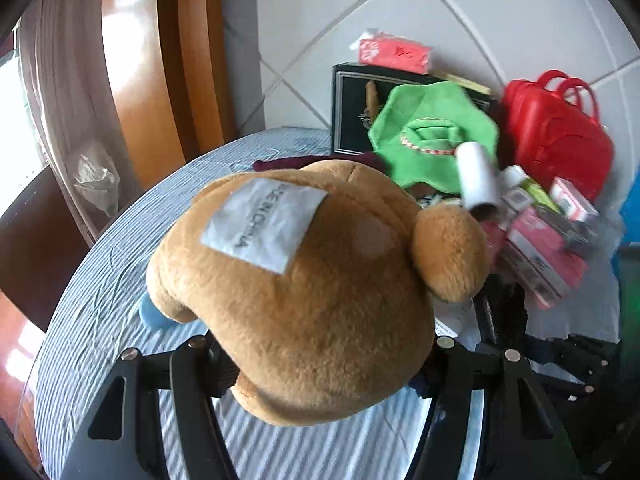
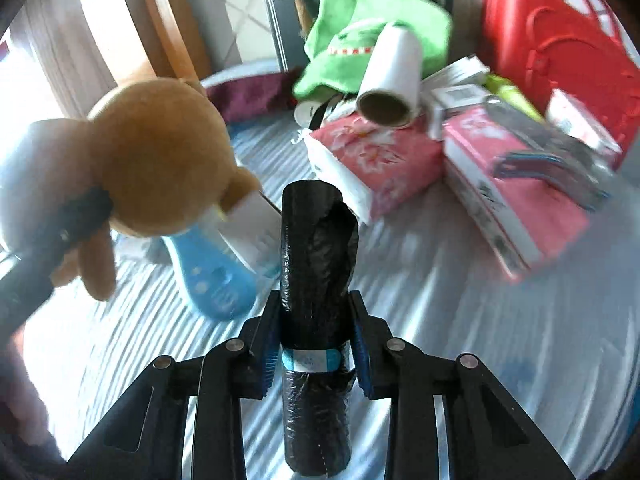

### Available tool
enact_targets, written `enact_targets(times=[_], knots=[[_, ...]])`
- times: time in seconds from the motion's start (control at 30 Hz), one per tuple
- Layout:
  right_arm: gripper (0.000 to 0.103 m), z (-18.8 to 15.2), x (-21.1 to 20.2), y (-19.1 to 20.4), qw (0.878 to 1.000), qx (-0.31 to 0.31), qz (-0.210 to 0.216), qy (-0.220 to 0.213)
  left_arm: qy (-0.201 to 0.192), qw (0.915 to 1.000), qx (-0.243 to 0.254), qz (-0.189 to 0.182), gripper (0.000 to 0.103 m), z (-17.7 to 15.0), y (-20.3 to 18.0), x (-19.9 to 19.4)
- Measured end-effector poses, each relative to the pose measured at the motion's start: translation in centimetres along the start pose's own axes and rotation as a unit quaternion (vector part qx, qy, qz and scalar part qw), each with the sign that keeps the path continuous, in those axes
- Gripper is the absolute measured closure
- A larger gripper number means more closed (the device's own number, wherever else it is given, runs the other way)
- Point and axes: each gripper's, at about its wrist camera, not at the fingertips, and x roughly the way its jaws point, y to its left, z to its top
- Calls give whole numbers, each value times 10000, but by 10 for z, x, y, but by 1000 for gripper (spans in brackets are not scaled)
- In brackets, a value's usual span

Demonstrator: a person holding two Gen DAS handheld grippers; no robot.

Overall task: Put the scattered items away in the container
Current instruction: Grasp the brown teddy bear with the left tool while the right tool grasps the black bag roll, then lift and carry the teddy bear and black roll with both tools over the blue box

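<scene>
Our right gripper [image 2: 316, 332] is clamped on a black bag roll [image 2: 316, 280]; our left gripper [image 1: 320, 364] grasps a brown plush bear [image 1: 296, 280], both lifted clear of the striped cloth [image 1: 100, 280]. We judge this the carry step: next, both loads go toward the black box [image 1: 352, 108] at the back, probably the container. A green cloth [image 1: 432, 136] hides its inside, and motion blur smears the packets nearby.
</scene>
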Motion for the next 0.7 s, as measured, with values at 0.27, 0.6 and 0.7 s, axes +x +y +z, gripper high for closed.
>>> enact_targets(times=[0.27,0.6,0.7], knots=[[73,-20,-83,12,9970,117,147,-745,-366,9992,112,-65,40,-13,-18,-77],[73,-32,-189,32,9880,181,-223,-1520,-805,9946,312,-571,40,-7,-35,-174],[73,-41,-229,38,9829,263,-474,-1759,-967,9912,432,-791,40,-8,-39,-202]])
